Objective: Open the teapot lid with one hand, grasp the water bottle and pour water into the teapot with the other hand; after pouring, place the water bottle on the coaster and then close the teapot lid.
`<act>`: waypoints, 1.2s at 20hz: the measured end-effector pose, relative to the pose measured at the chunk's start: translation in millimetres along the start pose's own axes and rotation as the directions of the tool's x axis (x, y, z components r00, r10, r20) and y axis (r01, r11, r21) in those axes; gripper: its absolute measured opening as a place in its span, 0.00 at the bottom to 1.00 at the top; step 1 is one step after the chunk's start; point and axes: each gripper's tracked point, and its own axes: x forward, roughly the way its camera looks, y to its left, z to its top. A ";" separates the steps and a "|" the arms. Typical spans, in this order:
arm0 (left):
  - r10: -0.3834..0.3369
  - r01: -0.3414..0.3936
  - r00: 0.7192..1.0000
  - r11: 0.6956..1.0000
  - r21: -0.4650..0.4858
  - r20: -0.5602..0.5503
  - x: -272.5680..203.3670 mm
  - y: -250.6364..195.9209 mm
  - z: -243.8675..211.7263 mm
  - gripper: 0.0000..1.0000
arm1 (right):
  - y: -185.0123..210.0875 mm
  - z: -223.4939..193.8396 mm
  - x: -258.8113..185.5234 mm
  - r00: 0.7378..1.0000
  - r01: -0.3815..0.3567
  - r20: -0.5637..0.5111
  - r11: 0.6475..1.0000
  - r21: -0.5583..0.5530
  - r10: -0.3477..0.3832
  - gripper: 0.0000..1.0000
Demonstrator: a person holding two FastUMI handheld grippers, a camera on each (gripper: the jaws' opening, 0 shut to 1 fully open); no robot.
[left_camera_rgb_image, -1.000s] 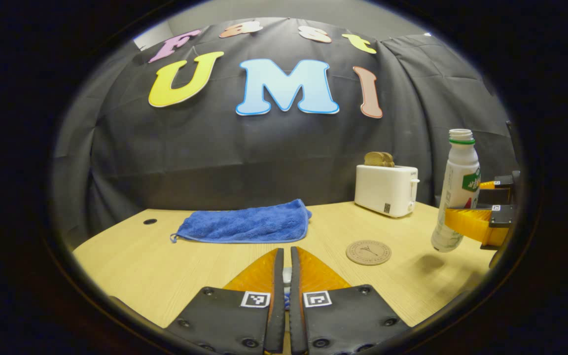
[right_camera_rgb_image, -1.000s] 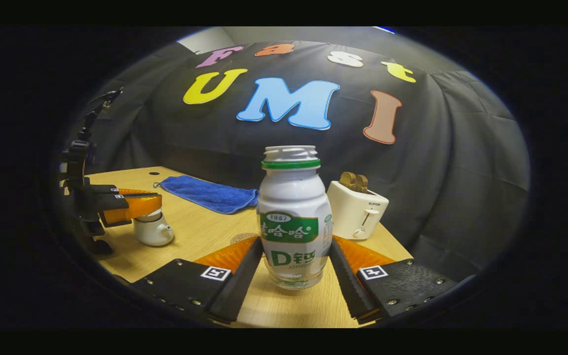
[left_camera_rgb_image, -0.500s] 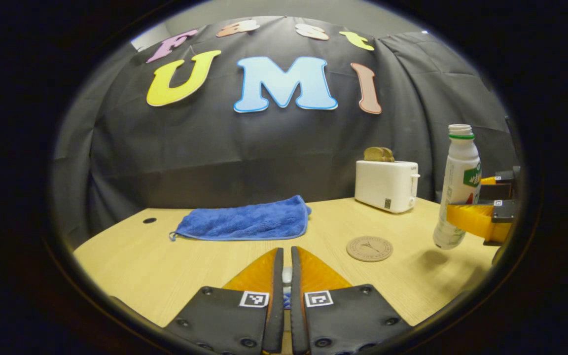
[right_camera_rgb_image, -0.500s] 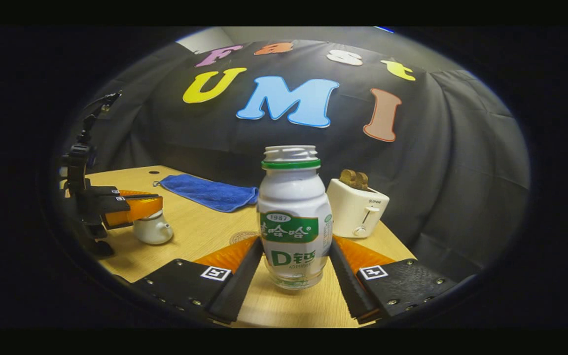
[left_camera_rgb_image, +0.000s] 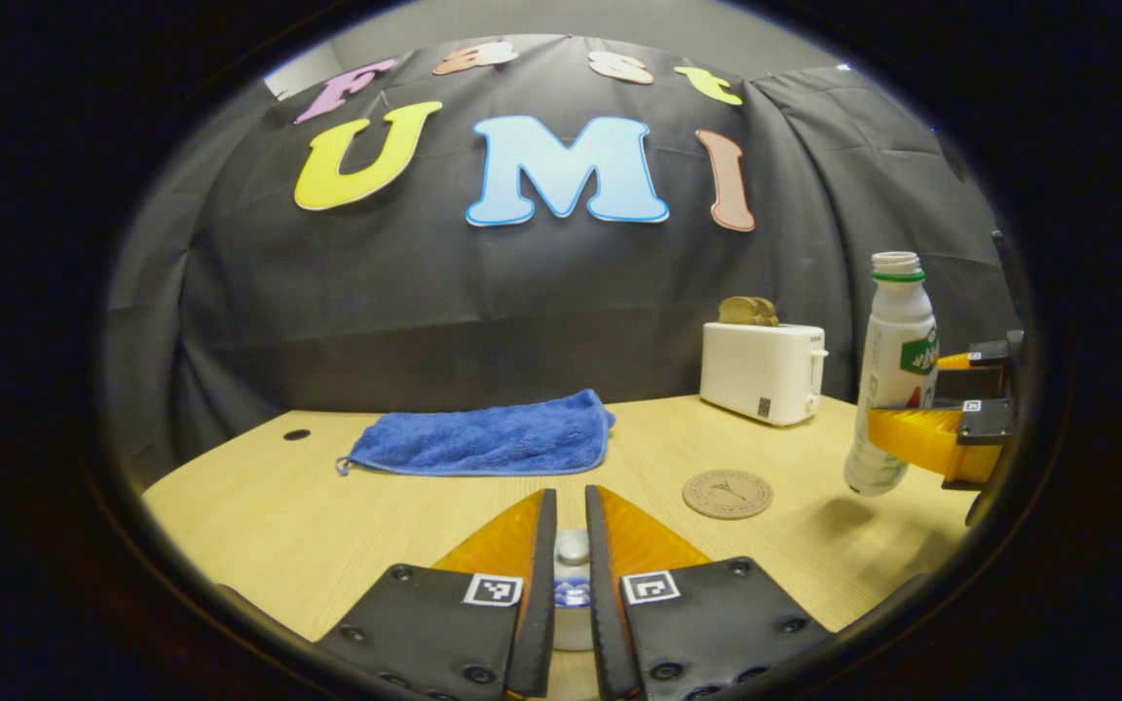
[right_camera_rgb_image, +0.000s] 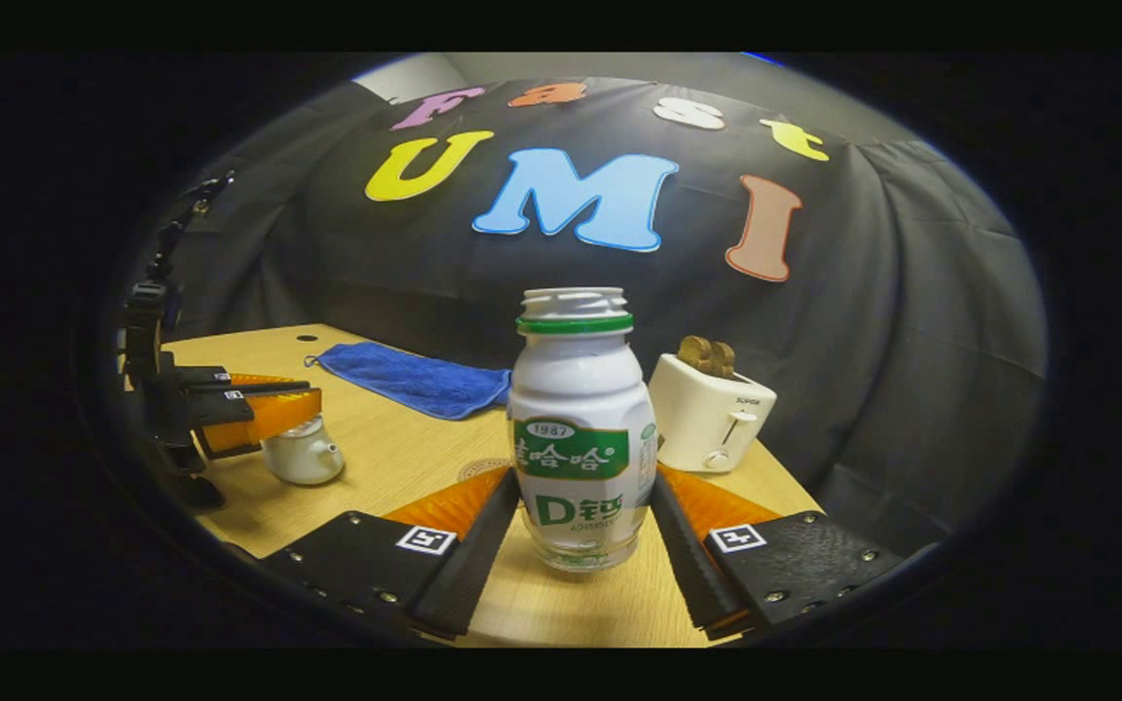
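Note:
The white water bottle (right_camera_rgb_image: 576,428) has a green neck ring and no cap. My right gripper (right_camera_rgb_image: 583,477) is shut on its lower body. In the left gripper view the bottle (left_camera_rgb_image: 897,370) hangs upright above the table at the right, its shadow beneath it, with the right gripper (left_camera_rgb_image: 875,425) around it. The small white teapot (right_camera_rgb_image: 306,458) stands at the left with its lid on. My left gripper (right_camera_rgb_image: 313,401) sits over its top. In its own view the left gripper (left_camera_rgb_image: 571,492) is open by a narrow gap, with the lid knob (left_camera_rgb_image: 573,548) between the fingers. The round coaster (left_camera_rgb_image: 728,494) lies flat between teapot and bottle.
A white toaster (left_camera_rgb_image: 764,372) with bread in it stands at the back right of the wooden table (left_camera_rgb_image: 279,516). A blue towel (left_camera_rgb_image: 483,438) lies at the back, left of the toaster. A small hole (left_camera_rgb_image: 296,435) is in the far left of the tabletop.
My left gripper's fingers have parted slightly, so the lid knob now shows between them. The bottle stays held in the air at nearly the same spot.

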 end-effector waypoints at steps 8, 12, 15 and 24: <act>0.011 -0.010 0.999 1.000 -0.027 0.046 -12.9 11.2 13.8 0.32 | 11.0 28.3 33.8 0.999 -0.054 0.003 0.995 0.085 0.054 0.80; 0.026 -0.023 0.998 0.999 -0.046 0.060 -17.1 20.4 16.4 0.32 | 21.6 36.7 55.5 0.996 -0.085 0.001 0.989 0.118 0.085 0.80; 0.037 -0.033 0.997 0.998 -0.057 0.065 -19.4 25.8 17.1 0.24 | 32.6 36.2 69.6 0.993 -0.118 -0.009 0.981 0.155 0.120 0.79; 0.061 -0.056 0.996 0.995 -0.080 0.061 -19.8 36.8 14.8 0.23 | 45.6 24.9 102.4 0.980 -0.173 -0.045 0.940 0.293 0.194 0.79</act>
